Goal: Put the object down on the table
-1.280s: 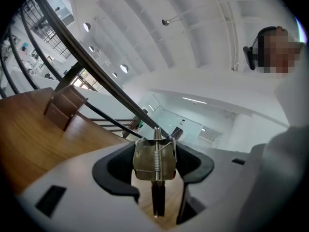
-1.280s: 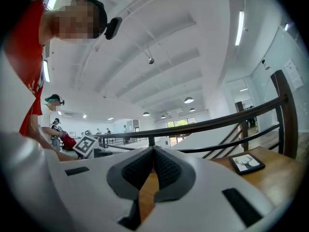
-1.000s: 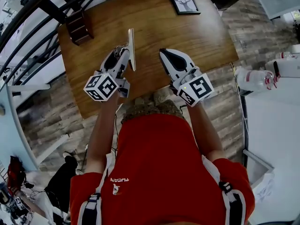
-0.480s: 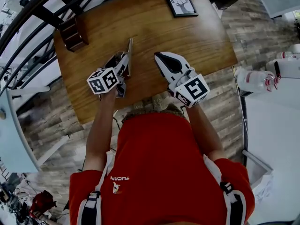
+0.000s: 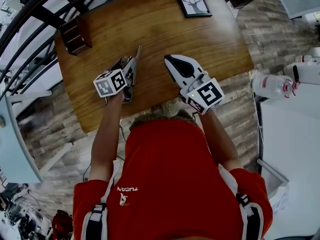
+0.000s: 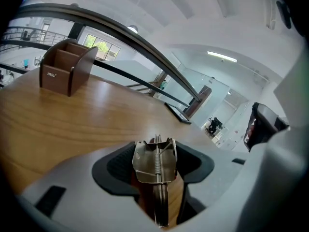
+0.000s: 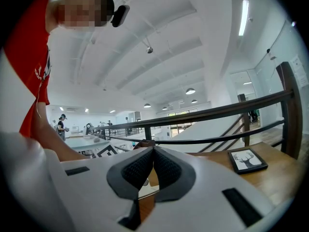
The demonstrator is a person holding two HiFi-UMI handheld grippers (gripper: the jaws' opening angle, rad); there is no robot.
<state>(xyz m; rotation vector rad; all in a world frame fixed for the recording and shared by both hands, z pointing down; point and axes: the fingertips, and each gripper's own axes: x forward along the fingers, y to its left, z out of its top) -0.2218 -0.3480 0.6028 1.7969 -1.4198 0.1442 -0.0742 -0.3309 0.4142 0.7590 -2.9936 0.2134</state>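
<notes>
- Clipboard-like thin grey board with a silver metal spring clip [image 6: 155,159]: it is held over the left half of the brown wooden desk [image 5: 165,31], to the right of the dark brown wooden organiser box [image 5: 75,34].
- It is clamped from both sides by the jaws of the left gripper [image 5: 129,69], with the black pads pressed against the clip end.
- The board is stood on edge, so only its thin rim is seen from the head view. Its long axis runs straight out along the jaws, away from the person.
- Whether the lower edge touches the desk cannot be told.
- The coming move is judged to turn on this upright pose. The board would have to be tipped onto a broad face, and bare desk is offered on its left, towards the box.
- The clip is seen as bright folded steel with a coiled spring down its middle.
- The right gripper [image 7: 153,153] is held just beside the board, on its right. Its jaws are closed pad to pad on nothing.
- A black-framed deer picture [image 5: 192,2] lies at the far right, well apart.
</notes>
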